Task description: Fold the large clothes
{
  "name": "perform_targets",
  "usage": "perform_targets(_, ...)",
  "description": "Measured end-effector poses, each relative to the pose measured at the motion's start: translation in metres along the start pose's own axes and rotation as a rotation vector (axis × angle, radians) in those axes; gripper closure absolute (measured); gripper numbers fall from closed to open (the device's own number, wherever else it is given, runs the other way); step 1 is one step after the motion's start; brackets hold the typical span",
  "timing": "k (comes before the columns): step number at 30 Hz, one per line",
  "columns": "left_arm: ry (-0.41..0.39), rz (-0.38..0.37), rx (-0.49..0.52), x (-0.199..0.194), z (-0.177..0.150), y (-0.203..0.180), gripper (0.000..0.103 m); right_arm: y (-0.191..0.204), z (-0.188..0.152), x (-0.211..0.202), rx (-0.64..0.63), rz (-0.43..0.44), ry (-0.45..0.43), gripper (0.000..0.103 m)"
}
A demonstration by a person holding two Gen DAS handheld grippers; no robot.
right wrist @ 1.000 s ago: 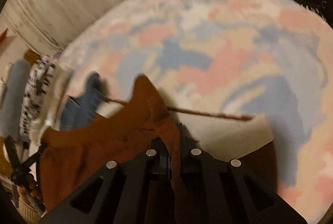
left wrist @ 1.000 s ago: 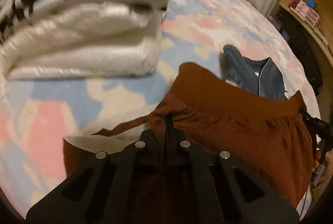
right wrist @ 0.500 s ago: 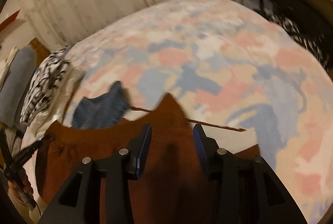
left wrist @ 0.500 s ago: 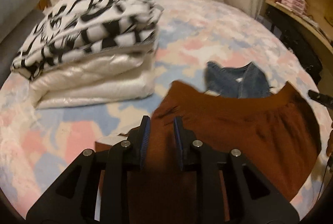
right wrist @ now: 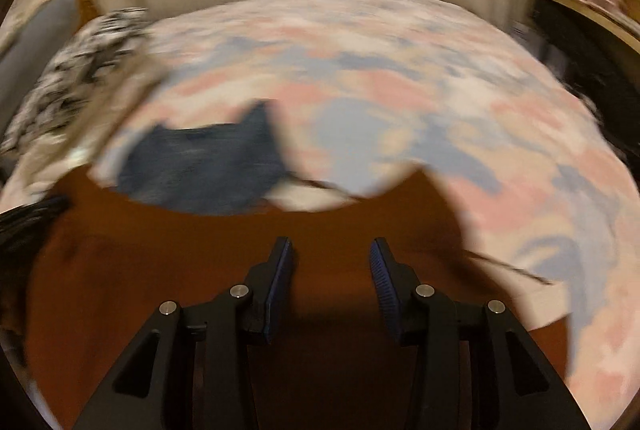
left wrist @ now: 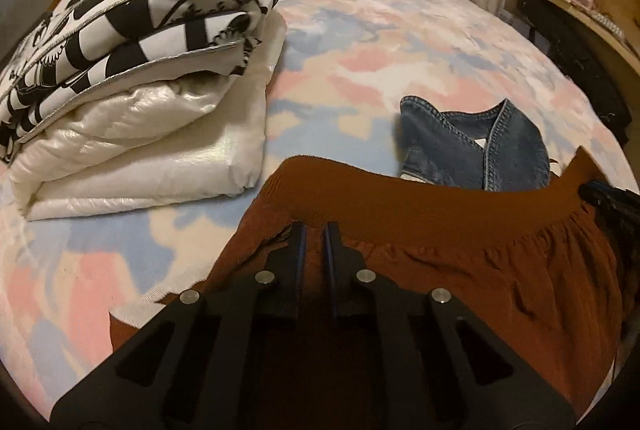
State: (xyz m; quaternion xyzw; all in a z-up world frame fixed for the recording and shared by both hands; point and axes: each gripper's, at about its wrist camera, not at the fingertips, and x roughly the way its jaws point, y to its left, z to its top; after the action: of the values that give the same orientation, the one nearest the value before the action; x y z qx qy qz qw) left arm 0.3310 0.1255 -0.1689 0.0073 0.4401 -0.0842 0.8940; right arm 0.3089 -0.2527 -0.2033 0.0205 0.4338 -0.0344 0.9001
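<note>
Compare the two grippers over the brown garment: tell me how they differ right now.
The left gripper has its fingers set narrowly apart; the right gripper is spread wide. The left sits just behind the ribbed waistband of the brown garment; the right hangs over its plain cloth. Neither holds anything.

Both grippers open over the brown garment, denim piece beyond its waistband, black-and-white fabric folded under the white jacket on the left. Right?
One error: the stack order. The left wrist view shows the black-and-white fabric lying on top of the white jacket, not under it. The rest holds: left gripper and right gripper are open over the brown garment, with the denim piece beyond its waistband.
</note>
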Motion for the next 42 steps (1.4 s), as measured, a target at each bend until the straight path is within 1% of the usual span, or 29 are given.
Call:
perform_targets(1,0.001,-0.016,0.002,0.0,-0.001,0.004,0.094,-0.015,-0.001,0.004,0.024,0.008,0.007,0.081)
perform_targets(2,0.0,-0.032,0.002,0.0,-0.001,0.007,0.094,-0.032,-0.002,0.007,0.054,0.031,0.019,0.095)
perform_targets(3,0.001,-0.047,-0.001,0.0,-0.001,0.011,0.094,-0.047,-0.005,0.009,0.087,0.046,0.028,0.103)
perform_targets(5,0.005,-0.066,-0.012,-0.001,-0.001,0.016,0.096,-0.064,-0.009,0.007,0.126,0.086,0.022,0.103)
perform_targets(8,0.012,-0.078,-0.026,-0.004,-0.001,0.017,0.096,-0.066,-0.011,0.002,0.118,0.068,0.025,0.103)
perform_targets(10,0.024,-0.053,-0.021,-0.012,-0.002,0.012,0.095,-0.061,-0.009,-0.006,0.103,0.06,0.029,0.099)
perform_targets(12,0.01,-0.052,-0.012,-0.029,-0.005,0.006,0.095,-0.056,-0.008,-0.023,0.114,0.084,0.029,0.092)
perform_targets(14,-0.002,-0.056,-0.005,-0.046,-0.009,-0.002,0.095,-0.046,-0.007,-0.043,0.12,0.11,0.021,0.087)
perform_targets(16,-0.007,-0.051,0.006,-0.064,-0.016,-0.013,0.094,-0.03,-0.009,-0.062,0.116,0.132,0.017,0.078)
perform_targets(18,-0.005,-0.057,0.019,-0.081,-0.026,-0.026,0.094,-0.01,-0.018,-0.082,0.093,0.171,0.015,0.063)
perform_targets(21,0.005,-0.089,0.034,-0.107,-0.051,-0.052,0.094,0.031,-0.043,-0.109,0.015,0.232,0.024,0.063)
perform_targets(24,0.008,-0.123,0.038,-0.123,-0.076,-0.075,0.094,0.063,-0.068,-0.126,-0.032,0.286,0.048,0.063)
perform_targets(25,0.006,-0.119,0.04,-0.126,-0.083,-0.081,0.094,0.074,-0.079,-0.132,-0.045,0.311,0.053,0.063)
perform_targets(27,0.006,-0.1,0.046,-0.128,-0.098,-0.092,0.094,0.088,-0.095,-0.138,-0.068,0.32,0.058,0.063)
perform_targets(29,0.021,-0.07,0.038,-0.123,-0.11,-0.095,0.094,0.097,-0.11,-0.137,-0.086,0.301,0.075,0.063)
perform_targets(31,0.031,-0.017,0.022,-0.115,-0.119,-0.09,0.093,0.094,-0.121,-0.132,-0.067,0.29,0.091,0.063)
perform_targets(33,0.011,0.012,0.012,-0.115,-0.127,-0.085,0.092,0.082,-0.128,-0.13,-0.03,0.288,0.097,0.063)
perform_targets(35,-0.001,0.035,-0.016,-0.118,-0.131,-0.074,0.093,0.064,-0.132,-0.132,-0.006,0.259,0.089,0.063)
perform_targets(37,-0.001,0.06,-0.053,-0.123,-0.135,-0.06,0.092,0.044,-0.134,-0.132,-0.003,0.198,0.072,0.063)
perform_targets(39,0.007,0.088,-0.091,-0.126,-0.137,-0.045,0.089,0.022,-0.138,-0.134,-0.01,0.075,0.048,0.063)
perform_targets(40,0.015,0.086,-0.117,-0.126,-0.139,-0.035,0.086,0.007,-0.142,-0.134,0.002,-0.012,0.05,0.063)
perform_targets(41,0.02,0.083,-0.141,-0.127,-0.14,-0.027,0.085,-0.007,-0.145,-0.133,0.031,-0.052,0.057,0.06)
perform_targets(42,0.027,0.101,-0.165,-0.129,-0.142,-0.018,0.083,-0.021,-0.148,-0.134,0.076,-0.053,0.063,0.052)
